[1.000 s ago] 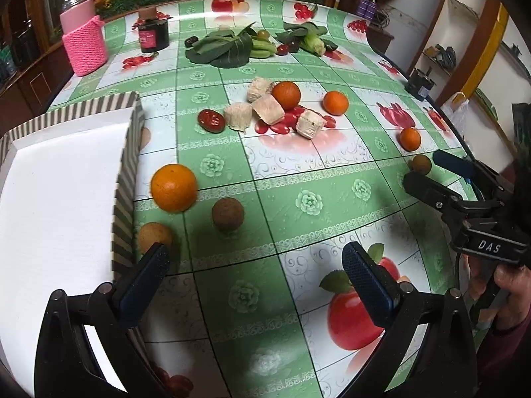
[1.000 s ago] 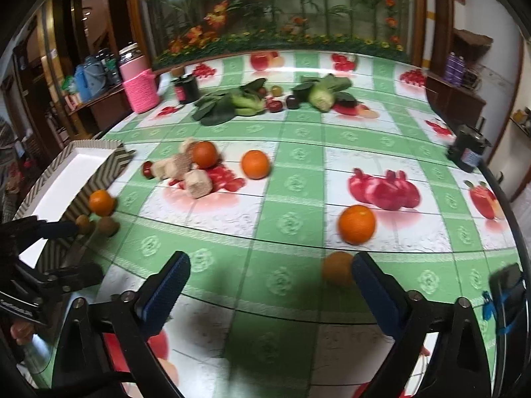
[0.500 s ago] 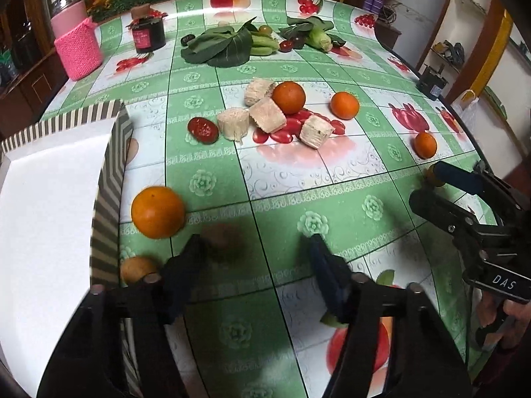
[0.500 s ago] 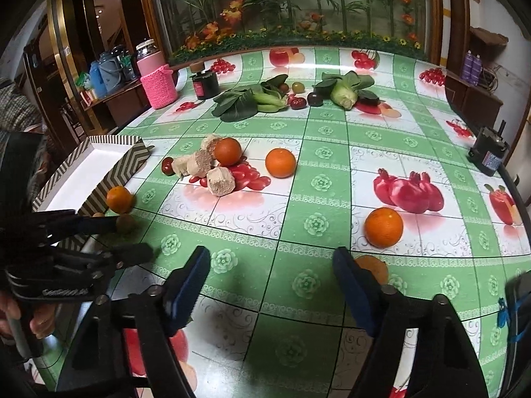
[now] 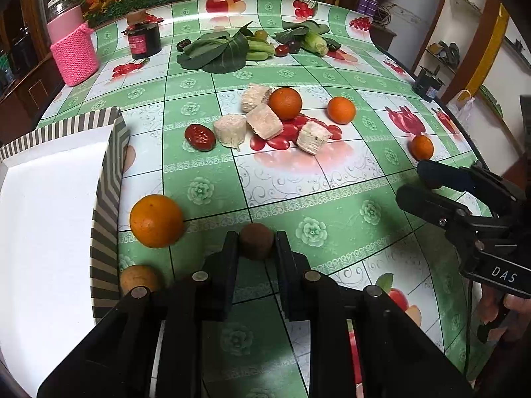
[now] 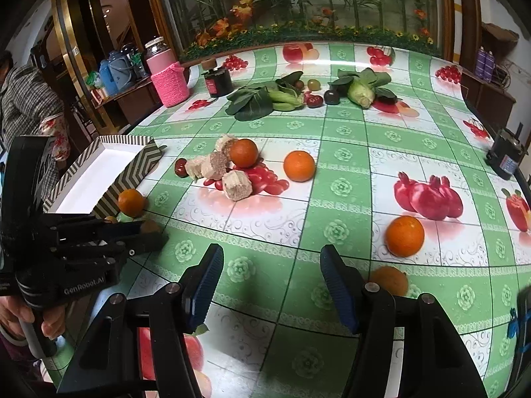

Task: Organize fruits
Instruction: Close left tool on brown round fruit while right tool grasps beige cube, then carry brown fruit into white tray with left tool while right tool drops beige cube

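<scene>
Your left gripper point(image 5: 256, 243) has just closed on the small brown fruit point(image 5: 256, 240), an orange point(image 5: 156, 221) at its ten o'clock beside the striped tray point(image 5: 105, 199). Your right gripper point(image 6: 270, 283), jaws narrowing, holds nothing.

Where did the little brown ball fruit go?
In the left wrist view, the small brown fruit sits low in the middle, pinched by the left gripper, just right of the big orange beside the striped box.

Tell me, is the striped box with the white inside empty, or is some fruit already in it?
Empty, as far as shown. The striped box shows only bare white floor in both views; the orange lies outside its wall.
</scene>
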Demonstrator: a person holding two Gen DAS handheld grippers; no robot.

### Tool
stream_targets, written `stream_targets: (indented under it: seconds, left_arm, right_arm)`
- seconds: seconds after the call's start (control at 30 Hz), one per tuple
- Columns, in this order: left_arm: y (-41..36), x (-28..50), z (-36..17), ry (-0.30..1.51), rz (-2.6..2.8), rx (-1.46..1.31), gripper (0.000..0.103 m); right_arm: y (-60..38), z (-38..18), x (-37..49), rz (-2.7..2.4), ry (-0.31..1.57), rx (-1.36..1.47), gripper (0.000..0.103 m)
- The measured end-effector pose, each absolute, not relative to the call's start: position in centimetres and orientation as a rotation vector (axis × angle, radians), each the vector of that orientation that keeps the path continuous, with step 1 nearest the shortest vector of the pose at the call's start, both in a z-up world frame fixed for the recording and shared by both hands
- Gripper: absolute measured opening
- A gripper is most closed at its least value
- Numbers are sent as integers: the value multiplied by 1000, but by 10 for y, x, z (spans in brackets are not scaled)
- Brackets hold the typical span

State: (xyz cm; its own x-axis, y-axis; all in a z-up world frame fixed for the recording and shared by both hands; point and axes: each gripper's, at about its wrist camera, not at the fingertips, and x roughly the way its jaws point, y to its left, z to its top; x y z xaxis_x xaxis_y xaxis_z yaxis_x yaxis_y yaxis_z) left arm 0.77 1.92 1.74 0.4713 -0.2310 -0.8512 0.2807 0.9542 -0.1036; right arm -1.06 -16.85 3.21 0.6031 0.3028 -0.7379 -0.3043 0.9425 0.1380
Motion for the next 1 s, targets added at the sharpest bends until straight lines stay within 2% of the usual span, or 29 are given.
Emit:
stream_targets:
  seconds: [0.53,0.6,0.63,0.67,0.7,1.0]
  left_arm:
    - [20,7,25,1024,-282,33,18]
    - [20,8,24,1026,-284,35,18]
    - [20,8,24,1027,-284,34,18]
    - [20,9,24,1028,-281,33,18]
    - [20,10,23,1030,-279,33,18]
    - [16,10,24,1030,-294,32,18]
  right_arm:
    - [-123,27,49,426,892,-46,62]
    - [-119,23,57,428,901,-56,57]
    - [-116,19,64,428,915,-64,48]
    - [-115,16,67,425,930,-66,34]
    - [-114,13,70,428,940,-65,30]
    - [-130,24,47,406,906,-32,28]
